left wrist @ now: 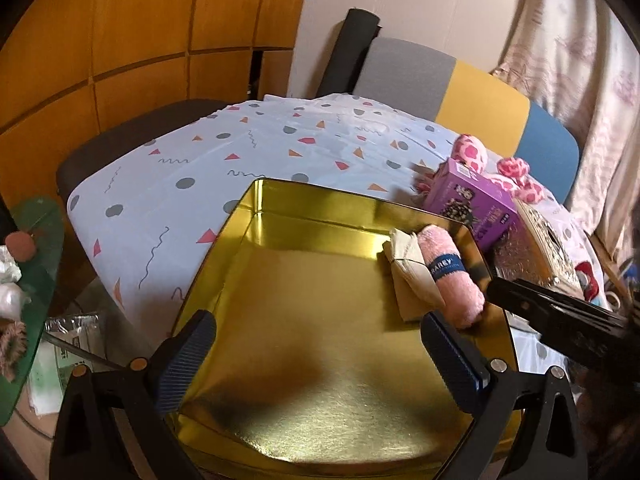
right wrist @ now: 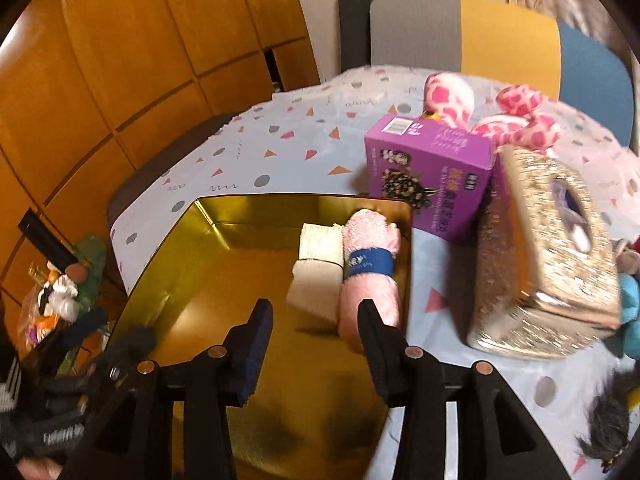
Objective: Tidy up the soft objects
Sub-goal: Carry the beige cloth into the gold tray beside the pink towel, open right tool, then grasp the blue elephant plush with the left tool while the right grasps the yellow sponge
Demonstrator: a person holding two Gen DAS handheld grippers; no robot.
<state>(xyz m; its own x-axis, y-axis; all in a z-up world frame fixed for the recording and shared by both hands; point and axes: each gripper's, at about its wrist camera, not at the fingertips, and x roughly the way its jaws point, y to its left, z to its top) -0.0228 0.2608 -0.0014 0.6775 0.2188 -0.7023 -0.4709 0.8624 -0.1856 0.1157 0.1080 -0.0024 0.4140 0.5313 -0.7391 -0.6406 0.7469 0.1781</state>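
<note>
A gold tin tray (left wrist: pixel 320 280) sits on the patterned tablecloth. In its far right corner lie a rolled pink towel (left wrist: pixel 448 276) with a blue band and a folded cream cloth (left wrist: pixel 408 276), side by side. My left gripper (left wrist: pixel 320 344) hangs open over the tray's near half, nothing between its fingers. In the right wrist view the pink towel (right wrist: pixel 370 276) and cream cloth (right wrist: pixel 318 268) rest against the tray (right wrist: pixel 208 280) wall. My right gripper (right wrist: pixel 314 316) is open just short of them, its right finger at the towel's near end, nothing in the gap.
Right of the tray stand a purple box (right wrist: pixel 432 176) and a glittery tissue box (right wrist: pixel 548 256). A pink spotted plush (right wrist: pixel 452 96) lies behind them. A blue plush (right wrist: pixel 630 304) and a dark furry toy (right wrist: pixel 604 424) sit at the right edge. A cluttered green side table (left wrist: pixel 36 280) is on the left.
</note>
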